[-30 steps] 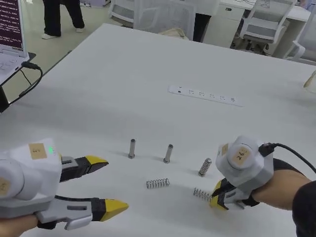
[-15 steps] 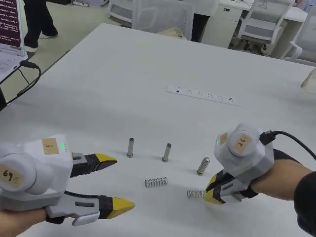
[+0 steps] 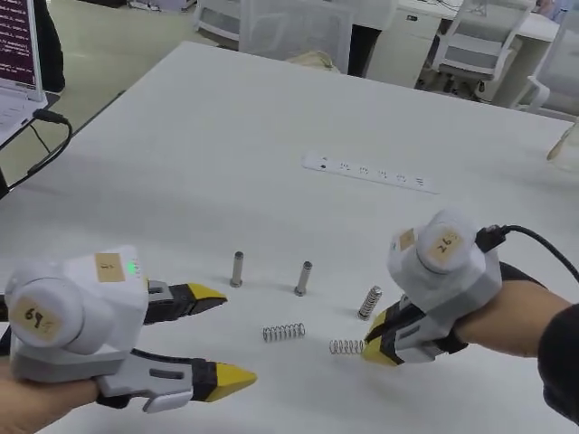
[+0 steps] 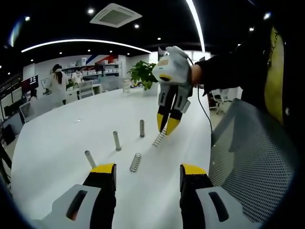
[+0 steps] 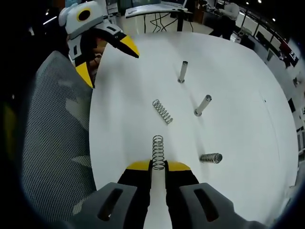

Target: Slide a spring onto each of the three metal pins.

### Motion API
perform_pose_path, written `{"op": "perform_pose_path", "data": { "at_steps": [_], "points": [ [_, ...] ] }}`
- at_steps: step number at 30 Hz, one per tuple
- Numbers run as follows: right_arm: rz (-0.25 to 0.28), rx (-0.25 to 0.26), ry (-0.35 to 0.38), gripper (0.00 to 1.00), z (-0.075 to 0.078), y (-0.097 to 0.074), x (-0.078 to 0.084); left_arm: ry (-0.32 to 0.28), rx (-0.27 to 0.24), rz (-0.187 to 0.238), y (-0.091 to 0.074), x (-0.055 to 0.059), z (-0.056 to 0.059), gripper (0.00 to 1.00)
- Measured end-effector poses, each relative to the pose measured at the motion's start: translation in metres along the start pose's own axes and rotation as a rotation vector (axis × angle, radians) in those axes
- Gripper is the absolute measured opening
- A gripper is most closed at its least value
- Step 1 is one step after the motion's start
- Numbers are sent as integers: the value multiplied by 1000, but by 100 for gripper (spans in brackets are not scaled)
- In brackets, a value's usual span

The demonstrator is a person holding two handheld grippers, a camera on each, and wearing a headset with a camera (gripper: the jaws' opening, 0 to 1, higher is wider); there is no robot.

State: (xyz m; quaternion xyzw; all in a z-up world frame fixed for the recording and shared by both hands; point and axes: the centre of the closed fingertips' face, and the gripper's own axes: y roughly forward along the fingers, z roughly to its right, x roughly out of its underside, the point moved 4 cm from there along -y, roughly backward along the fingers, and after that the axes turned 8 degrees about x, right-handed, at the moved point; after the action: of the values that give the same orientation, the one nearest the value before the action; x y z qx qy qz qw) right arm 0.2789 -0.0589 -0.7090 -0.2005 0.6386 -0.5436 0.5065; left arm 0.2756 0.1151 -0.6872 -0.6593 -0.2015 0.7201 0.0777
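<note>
Nearest the operator, the left gripper point(image 3: 237, 339) hovers with jaws spread, holding nothing. Just beyond, the right gripper point(image 3: 373, 348) is clamped on one spring point(image 3: 346, 345) and has moved it leftward, closer to the loose spring point(image 3: 283, 332). Loading a bare pin point(image 3: 303, 278) is probably next. Farther right, the right-hand pin point(image 3: 369, 303) already wears its spring. The right gripper view confirms the pinch on the spring's end, which the housing obscures in the head view.

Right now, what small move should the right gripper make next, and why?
Probably lift the spring and carry it toward the middle pin: the right gripper looks shut on the spring's end, the spring lies flat, and that pin is bare.
</note>
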Motion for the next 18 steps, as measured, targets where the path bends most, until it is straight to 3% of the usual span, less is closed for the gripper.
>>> {"op": "perform_pose_path", "data": {
  "at_steps": [11,18],
  "points": [
    [112,-49,-29,8,-18,-17,-41,13,15,3,3,-4,2,46],
    [136,-68,-60,8,-26,-21,-57,39,35,2,10,-9,5,42]
  ]
}}
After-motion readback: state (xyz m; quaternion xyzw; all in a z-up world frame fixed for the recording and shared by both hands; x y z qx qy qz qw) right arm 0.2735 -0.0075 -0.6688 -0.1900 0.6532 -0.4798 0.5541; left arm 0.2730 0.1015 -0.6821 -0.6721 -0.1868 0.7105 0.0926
